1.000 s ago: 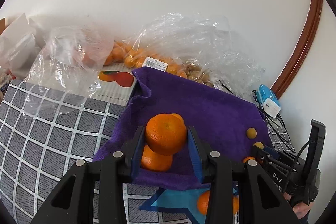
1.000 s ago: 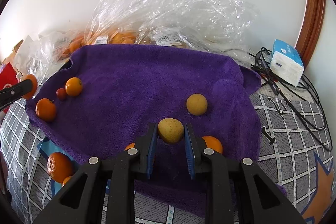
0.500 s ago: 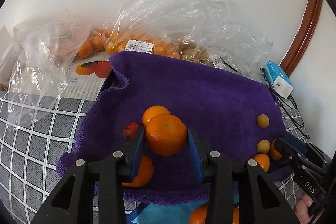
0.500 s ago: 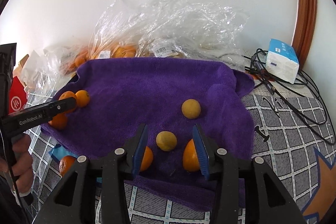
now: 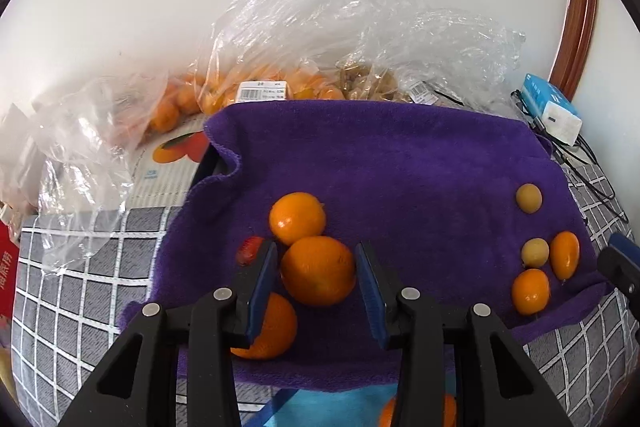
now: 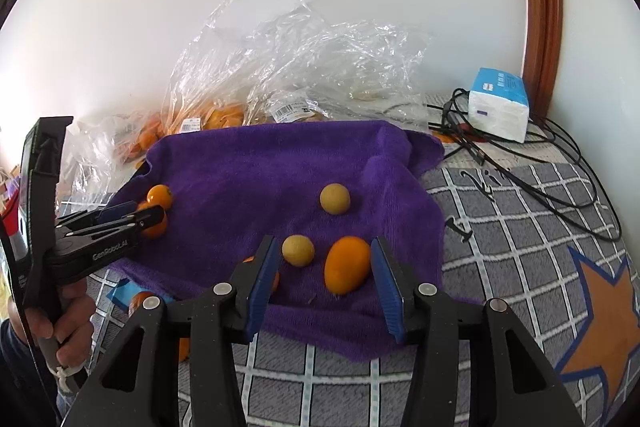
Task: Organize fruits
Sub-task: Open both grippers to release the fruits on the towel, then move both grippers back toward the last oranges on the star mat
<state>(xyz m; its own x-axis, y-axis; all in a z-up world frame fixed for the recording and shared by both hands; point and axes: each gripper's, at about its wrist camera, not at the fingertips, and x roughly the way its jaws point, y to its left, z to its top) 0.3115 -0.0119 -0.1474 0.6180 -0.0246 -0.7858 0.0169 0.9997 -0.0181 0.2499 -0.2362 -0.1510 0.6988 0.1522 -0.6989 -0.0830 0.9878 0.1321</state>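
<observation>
An orange [image 5: 318, 270] is seen sitting between the left gripper [image 5: 316, 277] jaws, which look slightly spread; whether it's really pinched can't be told. It's on the purple towel [image 5: 400, 163], touching another orange [image 5: 297, 218]. Further right, the right gripper [image 6: 324, 277] is spread wide around a yellow fruit [image 6: 298, 250] and an oval orange fruit [image 6: 346, 264], touching neither.

Black plastic tool [image 6: 324, 279] with blue pads [image 6: 262, 283], silver screws, white "GenRobot.AI" lettering.
</observation>
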